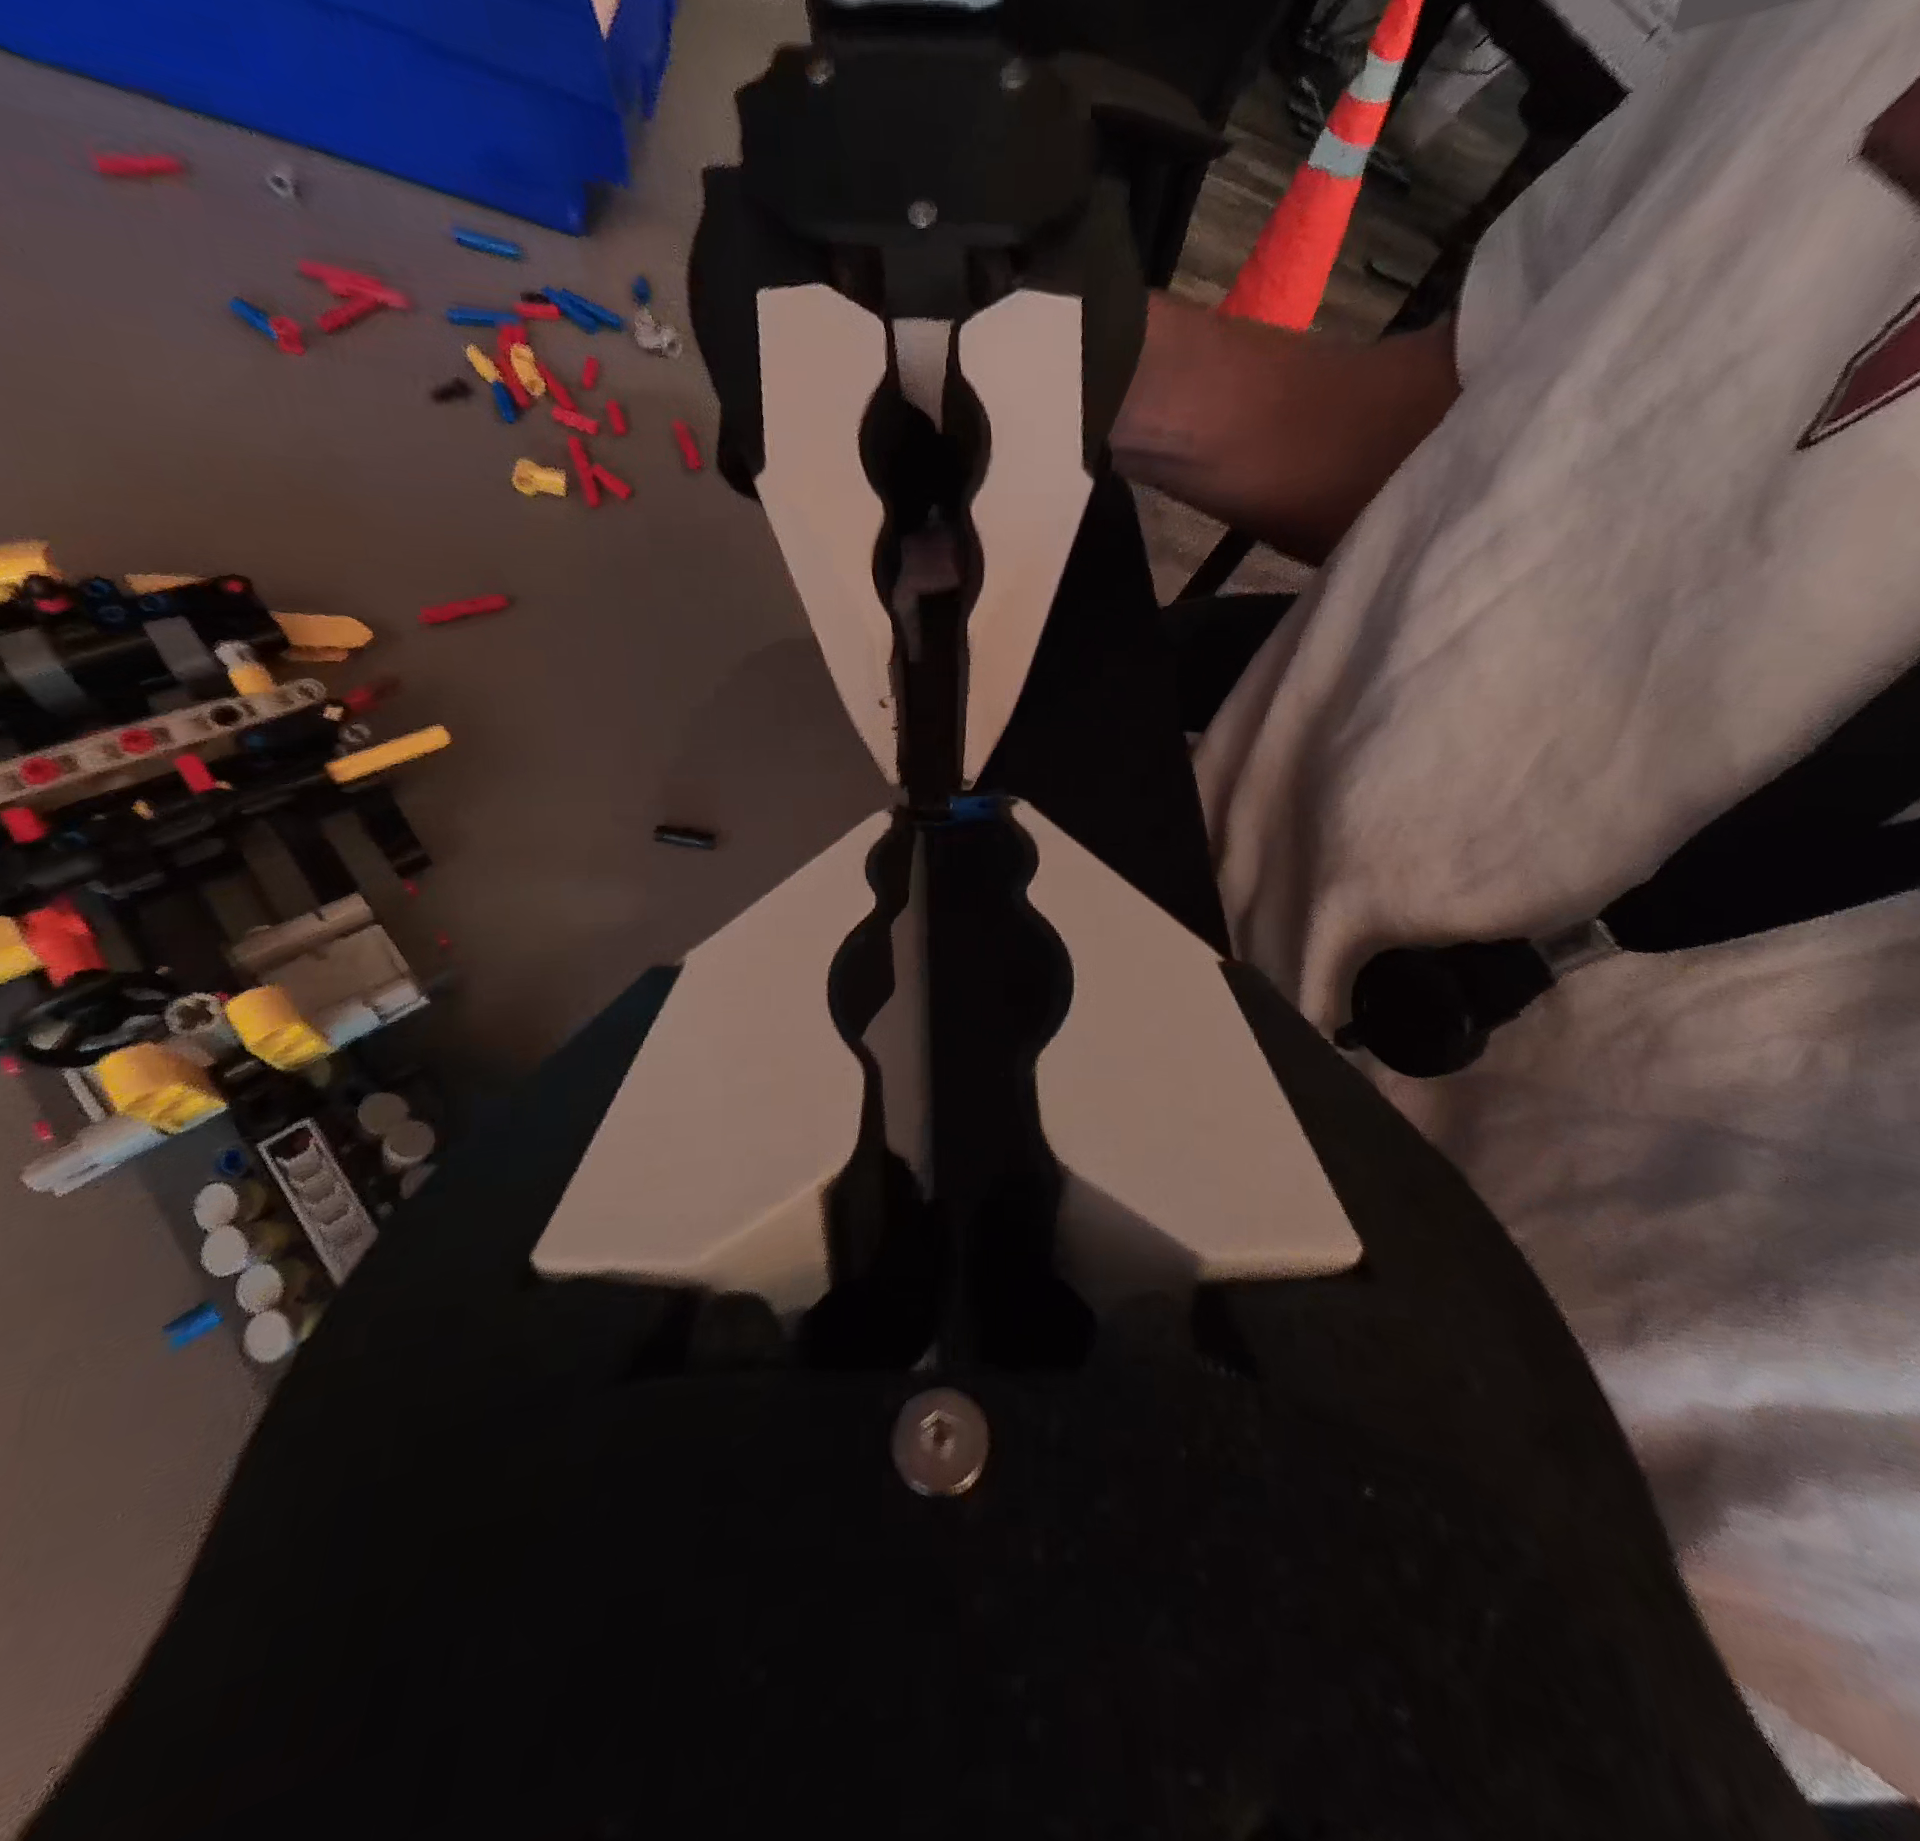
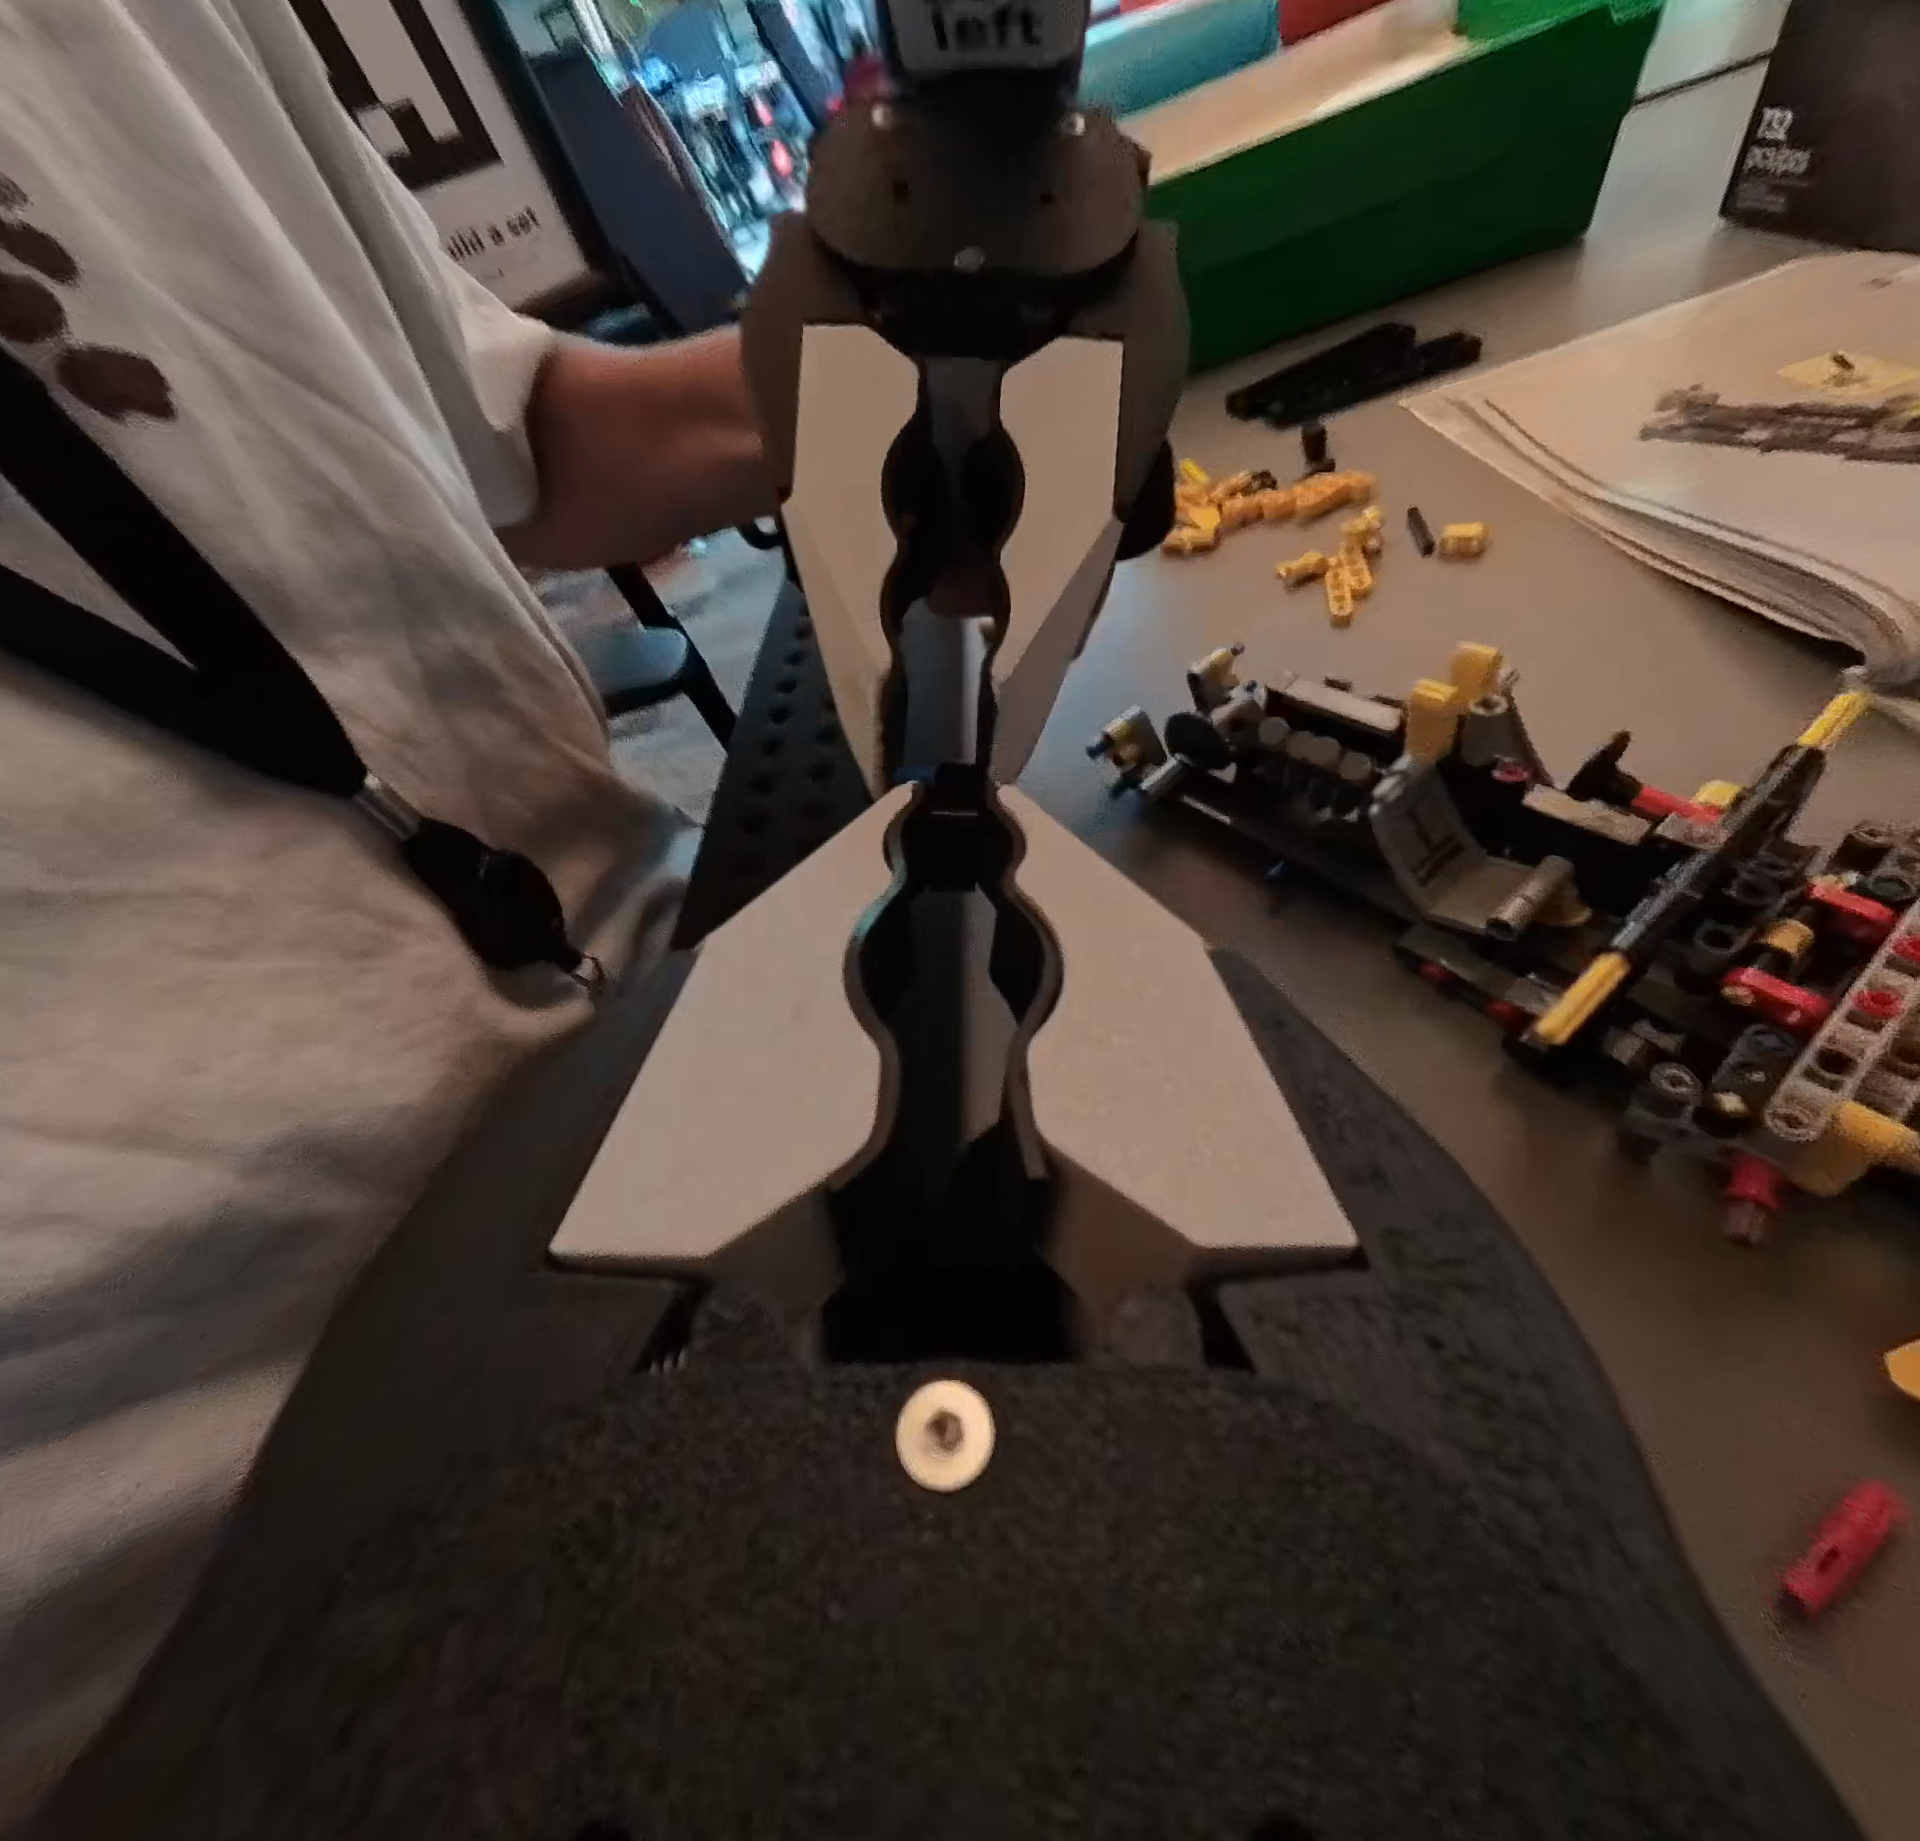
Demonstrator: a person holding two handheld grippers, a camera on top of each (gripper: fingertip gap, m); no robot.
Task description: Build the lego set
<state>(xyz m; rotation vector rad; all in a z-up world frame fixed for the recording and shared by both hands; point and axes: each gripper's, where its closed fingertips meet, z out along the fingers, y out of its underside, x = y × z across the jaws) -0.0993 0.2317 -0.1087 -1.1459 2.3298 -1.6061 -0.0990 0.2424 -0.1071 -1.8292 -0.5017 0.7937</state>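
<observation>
A: What are the two grippers doing?

B: They are meeting tip to tip above the table (image 2: 1299, 711). In the left wrist view, the left gripper (image 1: 940, 825) is pointing at the right gripper (image 1: 930, 768), and a small blue pin (image 1: 975, 807) is sitting right where the tips are touching.

A: Are the jaws gripping anything?

B: The left gripper's jaws are sitting nearly together, pinching the blue pin at the tip. The right gripper's jaws are also drawn close, clamping on a small black piece (image 2: 951, 804) at the tip, seen in the right wrist view, where the left gripper (image 2: 940, 752) is facing it.

A: And the lego set?

B: The half-built lego model (image 1: 177, 856), black with yellow, red and grey parts, is lying on the table off to the side of the grippers, well apart from them. It is showing in the right wrist view too (image 2: 1558, 877).

A: Anything else lying around?

B: Loose red, blue and yellow pins (image 1: 540, 378) are lying scattered beyond the model, near a blue bin (image 1: 343, 56). Yellow pieces (image 2: 1288, 524) are lying beside an open instruction booklet (image 2: 1714, 461), with a green bin (image 2: 1382, 160) behind.
</observation>
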